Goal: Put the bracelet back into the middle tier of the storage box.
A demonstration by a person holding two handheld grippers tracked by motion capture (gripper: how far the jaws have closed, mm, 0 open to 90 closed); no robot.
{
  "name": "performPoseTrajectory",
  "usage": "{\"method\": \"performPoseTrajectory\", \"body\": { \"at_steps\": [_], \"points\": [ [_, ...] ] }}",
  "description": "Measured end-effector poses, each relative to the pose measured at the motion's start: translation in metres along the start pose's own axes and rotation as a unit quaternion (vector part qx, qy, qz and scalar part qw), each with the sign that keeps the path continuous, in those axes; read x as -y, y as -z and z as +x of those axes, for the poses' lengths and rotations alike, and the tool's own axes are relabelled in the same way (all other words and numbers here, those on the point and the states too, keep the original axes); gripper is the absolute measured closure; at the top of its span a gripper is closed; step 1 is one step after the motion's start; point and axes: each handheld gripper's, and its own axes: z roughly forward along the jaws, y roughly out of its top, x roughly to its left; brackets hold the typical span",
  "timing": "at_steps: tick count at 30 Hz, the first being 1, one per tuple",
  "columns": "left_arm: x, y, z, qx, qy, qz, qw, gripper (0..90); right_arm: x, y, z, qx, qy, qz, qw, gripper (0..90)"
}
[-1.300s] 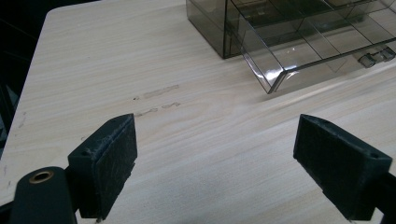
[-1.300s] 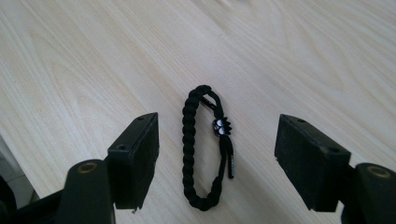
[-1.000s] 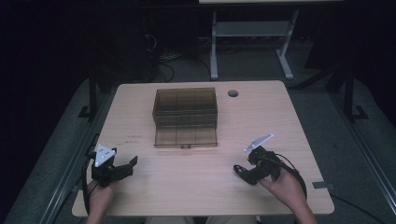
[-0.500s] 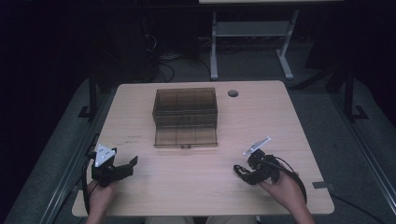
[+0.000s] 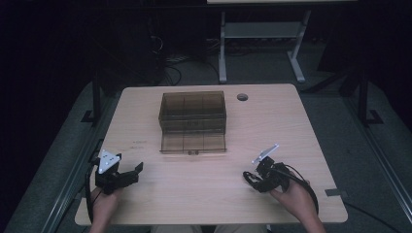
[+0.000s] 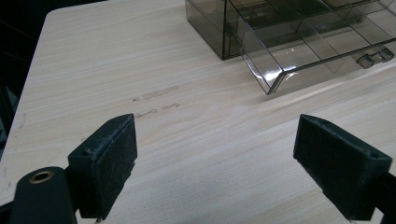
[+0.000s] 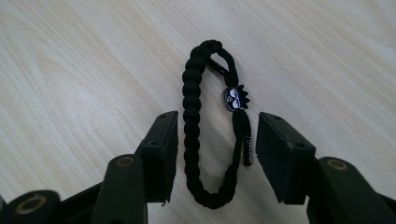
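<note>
Right gripper (image 7: 215, 140): jaws have just been closing since a second ago, now half-closed astride the bracelet (image 7: 205, 135), pads either side of it, not yet pressing. Bracelet: black braided loop with a small charm, flat on the table (image 5: 194, 194) near its front right edge. Left gripper (image 6: 217, 161): jaws wide apart, nothing between, unmoved at front left. Box (image 5: 193, 116): smoky clear plastic, compartmented, lid open, table centre.
</note>
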Motion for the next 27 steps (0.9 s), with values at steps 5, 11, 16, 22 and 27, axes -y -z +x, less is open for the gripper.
{"method": "performPoseTrajectory", "body": {
  "at_steps": [5, 11, 16, 22, 27],
  "points": [
    [0.0000, 0.0000, -0.0001, 0.000, 0.000, 0.000, 1.0000, 13.1, 0.0005, -0.0008, -0.0003, 0.003, 0.001, 0.004, 1.0000, 52.7],
    [-0.0002, -0.0001, -0.0006, 0.000, 0.000, -0.001, 1.0000, 13.1, 0.0009, -0.0029, 0.0002, 0.003, 0.003, 0.009, 1.0000, 55.3],
    [-0.0001, 0.0002, -0.0002, 0.000, 0.000, -0.001, 1.0000, 13.1, 0.0008, -0.0030, 0.0014, 0.009, 0.002, 0.008, 0.9999, 58.4],
    [-0.0002, 0.0001, -0.0002, 0.000, 0.000, -0.001, 1.0000, 13.1, 0.0014, -0.0037, 0.0009, 0.013, 0.002, 0.010, 0.9999, 60.3],
    [-0.0003, 0.0004, -0.0004, 0.000, 0.001, -0.001, 1.0000, 13.1, 0.0021, -0.0037, 0.0008, 0.014, 0.001, 0.010, 0.9999, 62.5]
  ]
}}
